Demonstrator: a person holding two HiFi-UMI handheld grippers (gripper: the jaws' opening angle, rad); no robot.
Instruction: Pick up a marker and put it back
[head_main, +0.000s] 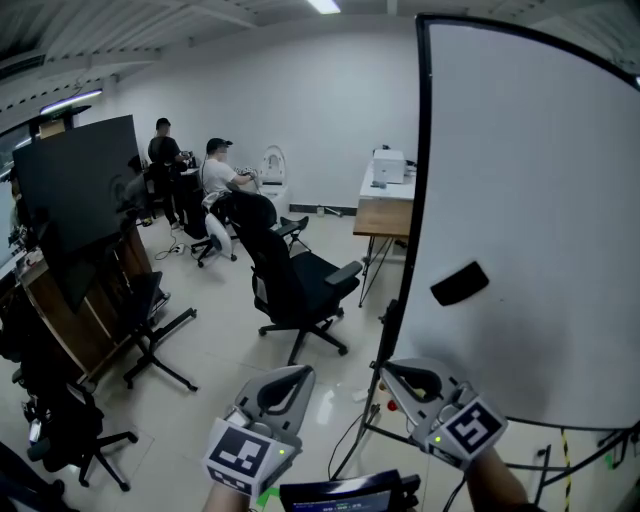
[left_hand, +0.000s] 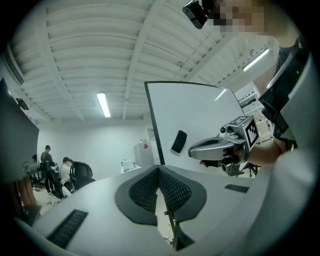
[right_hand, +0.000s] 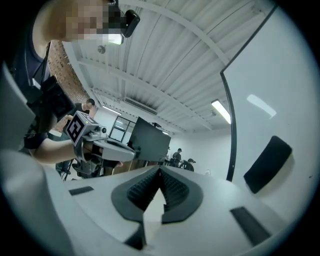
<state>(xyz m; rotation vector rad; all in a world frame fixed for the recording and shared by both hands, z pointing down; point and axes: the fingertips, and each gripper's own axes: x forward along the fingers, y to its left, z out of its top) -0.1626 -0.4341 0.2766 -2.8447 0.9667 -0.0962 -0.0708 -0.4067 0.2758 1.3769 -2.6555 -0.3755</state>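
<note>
At the head view's six o'clock, holding the left gripper and, just toward five o'clock, the right gripper side by side and level, short of the whiteboard filling the two-to-four o'clock side. Pressed pad to pad in both gripper views, with nothing pinched in either. Cannot find the marker in any view. Only a black pad, likely an eraser, stuck to the board near four o'clock. Perhaps lying on the board's ledge, hidden low behind the right gripper, as a guess only. Judging by the empty grips, not yet at the pick-up, merely approaching the board. Next: spread one pair of fingers, tip down toward the ledge, line up across the marker's barrel, then close gently at mid-length.
</note>
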